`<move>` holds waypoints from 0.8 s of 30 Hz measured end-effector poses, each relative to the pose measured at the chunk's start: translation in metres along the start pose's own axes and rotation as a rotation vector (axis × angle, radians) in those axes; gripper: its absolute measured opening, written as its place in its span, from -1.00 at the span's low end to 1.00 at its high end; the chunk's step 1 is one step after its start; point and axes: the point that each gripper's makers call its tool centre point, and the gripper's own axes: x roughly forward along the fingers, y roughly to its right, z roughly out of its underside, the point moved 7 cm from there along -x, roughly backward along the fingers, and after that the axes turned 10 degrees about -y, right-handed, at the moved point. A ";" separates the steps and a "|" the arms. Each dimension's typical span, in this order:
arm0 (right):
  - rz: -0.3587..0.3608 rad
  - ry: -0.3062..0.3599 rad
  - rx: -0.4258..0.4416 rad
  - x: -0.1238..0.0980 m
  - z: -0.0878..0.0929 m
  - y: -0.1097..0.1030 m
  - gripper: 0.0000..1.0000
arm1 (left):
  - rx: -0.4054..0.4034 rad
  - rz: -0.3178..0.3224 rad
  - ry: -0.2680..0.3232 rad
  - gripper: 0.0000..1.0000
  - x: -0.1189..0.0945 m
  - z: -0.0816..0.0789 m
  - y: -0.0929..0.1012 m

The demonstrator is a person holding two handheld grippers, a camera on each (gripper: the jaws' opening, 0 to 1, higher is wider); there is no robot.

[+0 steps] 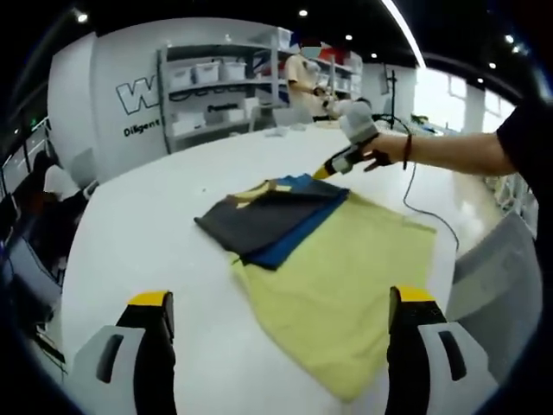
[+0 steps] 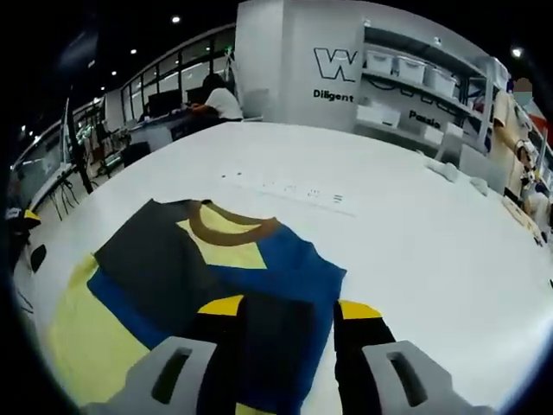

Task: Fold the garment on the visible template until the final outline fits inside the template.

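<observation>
Ahead of the left gripper, whose jaws stand apart and empty, lies the soft cloth garment of yellow, blue and dark grey panels, partly folded on the white round table. Directly before the right gripper, its jaws likewise parted and holding nothing, sits the brown-collared end. No template outline can be made out. The fabric appears light, limp and prone to sliding; pinch a hem corner through all layers.
</observation>
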 end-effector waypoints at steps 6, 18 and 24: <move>-0.039 -0.019 0.023 0.015 0.000 0.008 -0.37 | -0.002 0.000 0.003 0.98 -0.003 0.000 -0.002; -0.070 -0.056 0.051 0.018 0.009 0.006 -0.72 | -0.033 0.021 0.038 0.98 -0.007 -0.007 -0.004; -0.073 -0.074 0.020 0.016 0.010 0.002 -1.00 | -0.022 0.016 0.028 0.98 -0.005 -0.007 -0.004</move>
